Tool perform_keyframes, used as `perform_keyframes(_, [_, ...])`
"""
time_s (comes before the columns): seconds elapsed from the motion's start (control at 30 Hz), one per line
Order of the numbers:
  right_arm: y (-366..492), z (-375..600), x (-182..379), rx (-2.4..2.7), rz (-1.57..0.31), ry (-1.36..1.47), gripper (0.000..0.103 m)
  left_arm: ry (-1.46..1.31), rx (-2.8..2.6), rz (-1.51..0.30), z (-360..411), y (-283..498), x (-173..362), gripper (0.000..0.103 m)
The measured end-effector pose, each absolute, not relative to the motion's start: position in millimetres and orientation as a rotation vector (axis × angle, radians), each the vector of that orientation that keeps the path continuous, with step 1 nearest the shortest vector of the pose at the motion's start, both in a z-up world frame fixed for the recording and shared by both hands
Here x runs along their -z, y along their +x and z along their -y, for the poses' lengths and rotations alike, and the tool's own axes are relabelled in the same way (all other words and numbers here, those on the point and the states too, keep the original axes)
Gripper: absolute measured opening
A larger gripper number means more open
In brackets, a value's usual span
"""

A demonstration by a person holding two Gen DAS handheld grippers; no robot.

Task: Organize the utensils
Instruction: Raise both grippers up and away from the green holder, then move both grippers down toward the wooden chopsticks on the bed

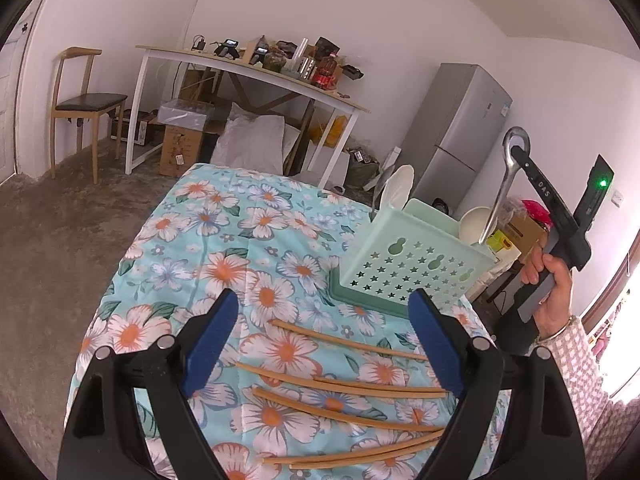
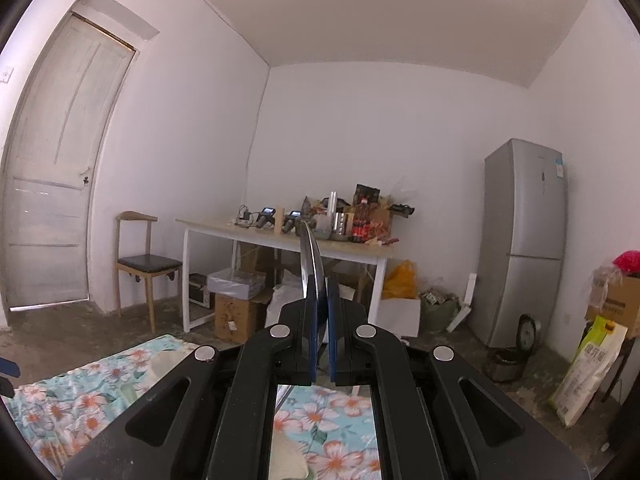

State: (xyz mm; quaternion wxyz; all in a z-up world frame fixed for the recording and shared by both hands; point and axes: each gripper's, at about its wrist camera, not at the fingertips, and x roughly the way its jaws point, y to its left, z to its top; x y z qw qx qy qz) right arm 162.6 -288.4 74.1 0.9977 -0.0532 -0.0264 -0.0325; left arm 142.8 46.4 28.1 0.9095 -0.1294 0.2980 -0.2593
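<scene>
Several wooden chopsticks [image 1: 344, 388] lie side by side on the flowered tablecloth [image 1: 224, 240]. My left gripper [image 1: 324, 304] hovers open over them, with nothing between its blue pads. Just beyond stands a mint-green utensil holder [image 1: 412, 268] with star-shaped holes; white spoons [image 1: 400, 184] stick out of it. Above the holder at the right, a hand holds my right gripper [image 1: 520, 156], shut on the upper end of a metal spoon [image 1: 500, 196]. The spoon's lower end reaches down into the holder. In the right wrist view the metal spoon [image 2: 312, 256] stands edge-on between the shut fingers of my right gripper [image 2: 322, 284].
The table ends just past the holder and along the left side of the cloth. Across the room are a cluttered white desk [image 2: 280, 240], a wooden chair [image 2: 144, 264], cardboard boxes [image 1: 180, 148], a grey fridge [image 2: 524, 240] and a door [image 2: 60, 160].
</scene>
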Motion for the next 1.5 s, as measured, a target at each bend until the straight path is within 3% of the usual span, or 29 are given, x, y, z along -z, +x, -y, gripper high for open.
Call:
perform_keyframes(0.7, [136,282,-45,0.014,-0.02,-0.122,0.004,-0.286,0.53,-0.613,-41,145,-26,0.084])
perform_keyframes(0.8, [126,277,-37,0.001,-0.062,-0.136,0.023,-0.287,0.535,-0.61,-40,143,-29,0.084])
perform_keyframes(0.87, [116,275,-35,0.004,-0.066,-0.141,0.046,-0.287,0.539,-0.605,-39,141,-31,0.084])
perform_keyframes(1.03, [88,286,-44,0.008,-0.064,-0.07,0.057,-0.29,0.545,-0.597,-41,135,-36,0.084])
perform_keyframes(1.23, [57,300,-44,0.017,-0.088,0.045,0.062,-0.287,0.549,-0.597,-45,125,-39,0.084])
perform_keyframes(1.5, [41,291,5,-0.075,-0.367,0.255,0.071,-0.248,0.582,-0.678,-41,113,-29,0.085])
